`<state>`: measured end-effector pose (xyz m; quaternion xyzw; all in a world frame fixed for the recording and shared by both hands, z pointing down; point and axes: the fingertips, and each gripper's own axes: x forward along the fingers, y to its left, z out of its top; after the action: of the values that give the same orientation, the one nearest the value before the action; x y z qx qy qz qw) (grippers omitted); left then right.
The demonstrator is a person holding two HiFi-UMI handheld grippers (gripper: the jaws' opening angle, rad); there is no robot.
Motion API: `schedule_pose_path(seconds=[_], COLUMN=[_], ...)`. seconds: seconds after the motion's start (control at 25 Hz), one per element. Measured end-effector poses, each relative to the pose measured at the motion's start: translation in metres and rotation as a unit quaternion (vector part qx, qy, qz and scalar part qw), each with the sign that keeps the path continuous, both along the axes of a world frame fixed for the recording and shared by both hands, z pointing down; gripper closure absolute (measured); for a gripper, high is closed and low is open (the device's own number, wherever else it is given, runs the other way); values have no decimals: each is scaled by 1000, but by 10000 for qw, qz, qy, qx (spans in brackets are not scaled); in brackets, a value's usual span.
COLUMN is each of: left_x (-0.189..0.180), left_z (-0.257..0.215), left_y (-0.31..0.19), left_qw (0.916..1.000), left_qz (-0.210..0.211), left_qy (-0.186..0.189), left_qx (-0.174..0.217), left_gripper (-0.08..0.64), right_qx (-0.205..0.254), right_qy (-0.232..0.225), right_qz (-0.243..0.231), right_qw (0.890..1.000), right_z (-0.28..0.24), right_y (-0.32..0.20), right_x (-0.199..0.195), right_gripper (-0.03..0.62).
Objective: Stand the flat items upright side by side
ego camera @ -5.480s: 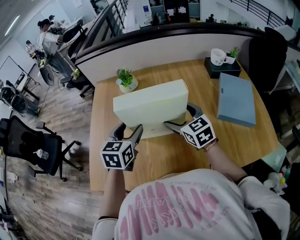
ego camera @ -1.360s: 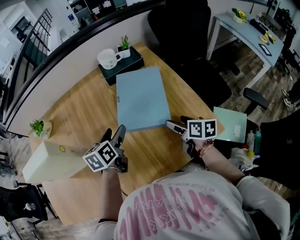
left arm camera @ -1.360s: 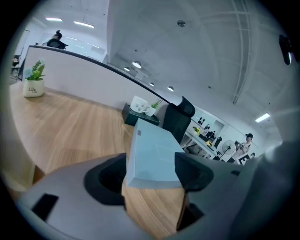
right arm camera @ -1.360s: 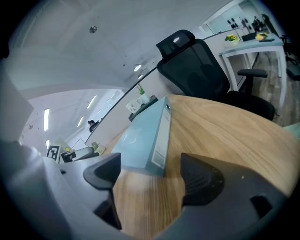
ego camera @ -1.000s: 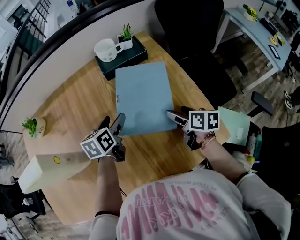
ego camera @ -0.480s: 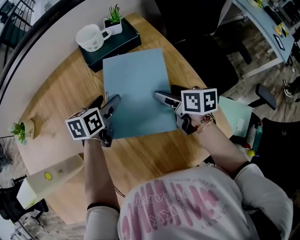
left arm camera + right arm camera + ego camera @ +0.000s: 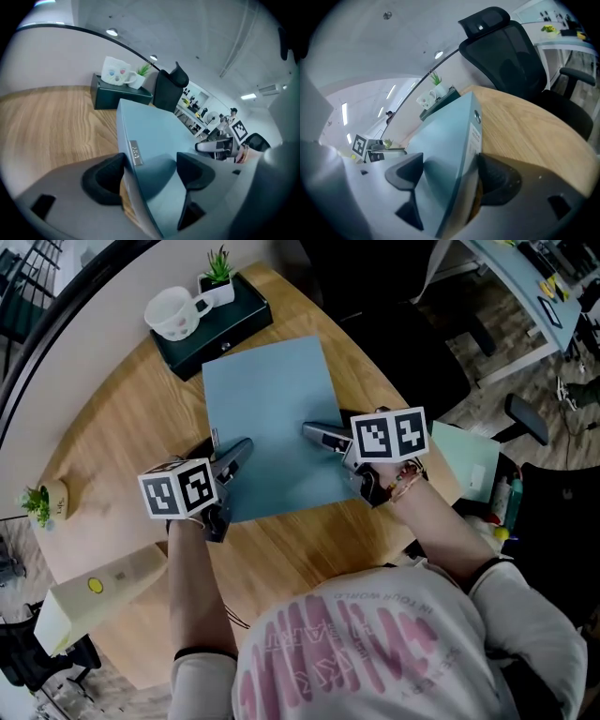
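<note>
The blue folder (image 7: 267,418) lies flat in the middle of the wooden table (image 7: 122,437). The left gripper (image 7: 150,176) straddles its near left edge, jaws wide and loose. The right gripper (image 7: 447,176) straddles the near right edge; its jaws have just been closing and seem not yet clamped.

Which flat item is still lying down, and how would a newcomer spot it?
On the wooden desk, look just in front of the dark box carrying a white mug. The blue binder lies flat there, mid-desk. Only it is blue; the cream binder sits apart at the near-left corner.
</note>
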<state>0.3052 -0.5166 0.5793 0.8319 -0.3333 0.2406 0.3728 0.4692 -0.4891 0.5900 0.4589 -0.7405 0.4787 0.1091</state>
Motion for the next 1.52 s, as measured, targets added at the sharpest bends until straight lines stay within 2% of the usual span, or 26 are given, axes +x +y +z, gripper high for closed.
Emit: schedule_pose_path(seconds=[0.16, 0.28, 0.52, 0.64, 0.84, 0.92, 1.04, 1.2, 1.36, 1.52], left_x=[7, 14, 24, 23, 15, 12, 6, -18, -42, -77], left_z=[2, 3, 0, -3, -10, -19, -36, -58, -88, -111], left_y=[35, 75, 147, 185, 232, 248, 266, 282, 287, 296], left_qw=[9991, 9987, 9987, 9988, 9988, 9992, 9988, 9965, 9892, 9779], left_qz=[136, 48, -26, -91, -364, -377, -463, -681, -871, -1257], left_qy=[-263, -297, -389, -336, -26, -7, 77, 3, -217, -425], left_qx=[-296, -411, -334, -335, -319, -141, 131, 485, 1158, 1618], left_gripper=[207, 207, 200, 199, 199, 191, 115, 116, 135, 137], right_qx=[-176, -269, -369, -387, -266, -128, 161, 478, 979, 1243], right_qy=[115, 221, 415, 458, 583, 627, 738, 831, 878, 790], right_qz=[2, 8, 27, -35, -197, -267, -418, -779, -978, -1279], right_qw=[9998, 9994, 9985, 9982, 9978, 9976, 9963, 9923, 9865, 9808], right_z=[0, 1, -2, -5, -9, -15, -28, -43, -63, -80], right_y=[37, 75, 148, 187, 234, 249, 262, 272, 272, 270], right_x=[5, 10, 17, 15, 6, 0, -13, -37, -62, -98], right_gripper=[222, 221, 219, 219, 219, 218, 218, 219, 219, 219])
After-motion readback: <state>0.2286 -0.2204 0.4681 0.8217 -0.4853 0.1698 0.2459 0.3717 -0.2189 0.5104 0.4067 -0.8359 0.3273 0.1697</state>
